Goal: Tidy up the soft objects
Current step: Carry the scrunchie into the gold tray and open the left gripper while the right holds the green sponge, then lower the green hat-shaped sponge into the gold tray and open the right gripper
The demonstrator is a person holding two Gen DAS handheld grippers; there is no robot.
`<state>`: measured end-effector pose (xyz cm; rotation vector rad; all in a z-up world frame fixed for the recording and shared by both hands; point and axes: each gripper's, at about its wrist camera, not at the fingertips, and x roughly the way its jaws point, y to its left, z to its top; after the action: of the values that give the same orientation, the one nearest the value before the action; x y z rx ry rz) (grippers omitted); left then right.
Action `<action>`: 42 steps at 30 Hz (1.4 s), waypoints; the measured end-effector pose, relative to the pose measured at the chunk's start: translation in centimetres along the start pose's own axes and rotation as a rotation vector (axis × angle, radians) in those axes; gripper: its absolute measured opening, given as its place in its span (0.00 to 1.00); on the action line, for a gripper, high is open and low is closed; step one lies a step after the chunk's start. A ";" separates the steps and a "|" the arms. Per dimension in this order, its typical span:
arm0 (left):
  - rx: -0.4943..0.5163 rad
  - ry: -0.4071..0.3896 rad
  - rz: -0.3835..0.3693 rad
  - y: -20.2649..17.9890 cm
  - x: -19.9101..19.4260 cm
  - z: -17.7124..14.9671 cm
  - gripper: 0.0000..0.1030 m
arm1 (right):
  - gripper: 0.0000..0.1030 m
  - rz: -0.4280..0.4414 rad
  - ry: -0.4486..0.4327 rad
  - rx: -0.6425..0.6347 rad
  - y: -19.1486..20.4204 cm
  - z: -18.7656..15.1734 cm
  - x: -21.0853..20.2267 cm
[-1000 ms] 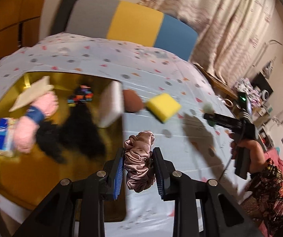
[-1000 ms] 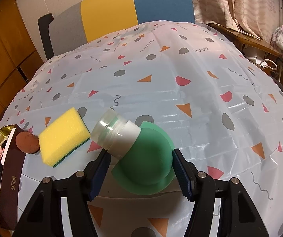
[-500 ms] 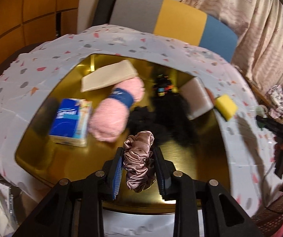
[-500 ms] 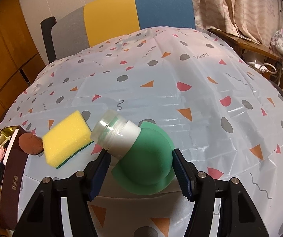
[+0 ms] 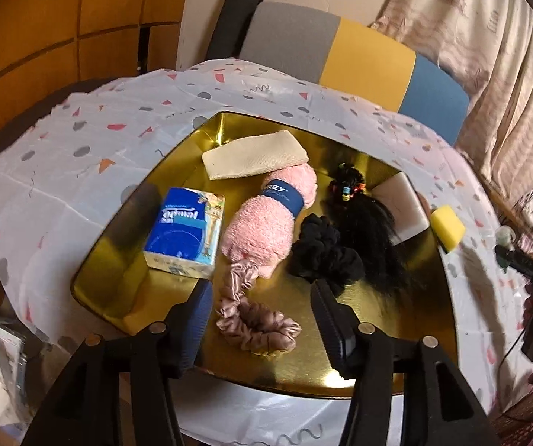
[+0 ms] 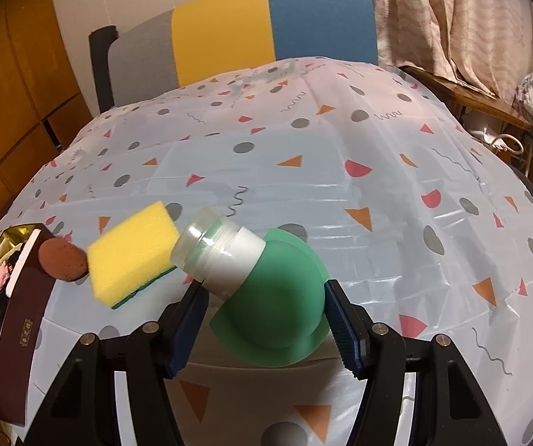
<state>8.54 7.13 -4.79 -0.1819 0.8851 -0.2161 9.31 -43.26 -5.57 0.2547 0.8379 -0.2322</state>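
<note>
Now lying loose in the gold tray (image 5: pixel 426 290): a mauve satin scrunchie (image 5: pixel 255 316), stretched long, far end touching the pink rolled towel (image 5: pixel 266 223), near end between the spread fingers of the left gripper (image 5: pixel 262 319). Jaws wide apart, gripping nothing; release step apparently done. Also in the tray: black scrunchie (image 5: pixel 322 252), black hairpiece (image 5: pixel 370 230), cream cloth (image 5: pixel 255 160), blue tissue pack (image 5: pixel 184 230). Outside it on the tablecloth (image 6: pixel 340 141), a yellow sponge (image 6: pixel 132 252) beside a brown oval thing (image 6: pixel 61 260), seemingly next to sort. Right gripper (image 6: pixel 262 308) closed around a squashy green bottle (image 6: pixel 273 304), clear cap tilted toward the sponge. Next, probably: back the left gripper out without snagging the satin, then carry the bottle over to the tray.
</note>
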 end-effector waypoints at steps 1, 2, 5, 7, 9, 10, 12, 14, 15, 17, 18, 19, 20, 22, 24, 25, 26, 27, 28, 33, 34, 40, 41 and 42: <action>-0.011 0.005 -0.021 0.0 0.0 -0.1 0.54 | 0.62 0.004 -0.003 -0.006 0.3 0.0 -0.1; -0.017 0.013 -0.039 -0.1 0.1 -0.2 0.54 | 0.62 0.012 -0.009 -0.018 0.7 -0.1 -0.3; 0.002 0.019 -0.062 -0.8 -0.1 -0.5 0.53 | 0.62 0.034 -0.018 -0.045 2.1 -0.3 -0.9; 0.024 0.018 -0.073 -1.4 -0.3 -0.7 0.53 | 0.62 0.061 -0.024 -0.049 3.2 -0.5 -1.6; 0.039 0.004 -0.081 -1.9 -0.8 -0.7 0.53 | 0.62 0.096 -0.028 -0.049 4.2 -0.7 -2.2; 0.044 -0.002 -0.083 -2.0 -0.9 -0.6 0.53 | 0.62 0.122 -0.029 -0.055 5.2 -1.0 -2.8; 0.049 -0.011 -0.081 -2.1 -1.3 -0.4 0.53 | 0.62 0.161 -0.032 -0.077 6.9 -1.5 -3.6; 0.044 -0.011 -0.087 -2.1 -1.5 -0.2 0.53 | 0.62 0.202 -0.029 -0.121 9.3 -2.3 -4.6; 0.041 -0.014 -0.090 -2.0 -1.6 0.0 0.53 | 0.62 0.217 -0.029 -0.143 10.4 -2.7 -5.1; 0.038 -0.016 -0.088 -1.8 -1.8 0.3 0.53 | 0.62 0.260 -0.030 -0.197 13.2 -3.4 -6.1; 0.037 -0.016 -0.089 -1.7 -1.9 0.5 0.53 | 0.62 0.280 -0.030 -0.228 14.7 -3.8 -6.7; 0.038 -0.016 -0.093 -1.7 -1.9 0.6 0.53 | 0.62 0.291 -0.031 -0.245 15.6 -4.0 -7.0; 0.040 -0.018 -0.094 -1.6 -2.0 0.7 0.53 | 0.62 0.310 -0.032 -0.272 17.1 -4.4 -7.5; 0.042 -0.021 -0.085 -1.4 -2.1 0.9 0.53 | 0.62 0.348 -0.026 -0.323 19.9 -5.1 -8.4; 0.031 -0.029 -0.078 -0.9 -2.3 1.1 0.53 | 0.62 0.374 -0.021 -0.359 21.9 -5.8 -8.9; 0.021 -0.034 -0.075 -0.6 -2.5 1.3 0.53 | 0.62 0.390 -0.008 -0.383 23.4 -6.2 -9.0; 0.007 -0.040 -0.071 -0.2 -2.6 1.5 0.53 | 0.62 0.396 0.004 -0.397 24.4 -6.5 -9.0; -0.007 -0.047 -0.066 0.2 -2.7 1.7 0.53 | 0.62 0.400 0.015 -0.410 25.4 -6.9 -8.9; -0.020 -0.055 -0.059 0.6 -2.9 1.9 0.53 | 0.62 0.409 0.028 -0.433 26.8 -7.4 -8.7; -0.075 -0.091 -0.028 2.5 -3.7 2.7 0.54 | 0.62 0.410 0.092 -0.515 31.2 -9.0 -7.4; -0.085 -0.096 -0.026 2.8 -3.8 2.8 0.54 | 0.62 0.402 0.105 -0.529 32.0 -9.3 -7.1; -0.109 -0.091 -0.027 3.5 -3.7 3.0 0.54 | 0.63 0.310 0.163 -0.610 34.6 -10.2 -5.1; -0.107 -0.089 -0.029 3.4 -3.6 3.0 0.54 | 0.63 0.311 0.177 -0.613 34.8 -10.3 -4.9; -0.105 -0.084 -0.030 3.3 -3.6 2.9 0.54 | 0.63 0.310 0.196 -0.611 34.9 -10.5 -4.5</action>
<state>8.99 11.48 -1.16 -0.2997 0.8106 -0.1887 9.62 -6.53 -4.33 -0.1713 1.0096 0.3452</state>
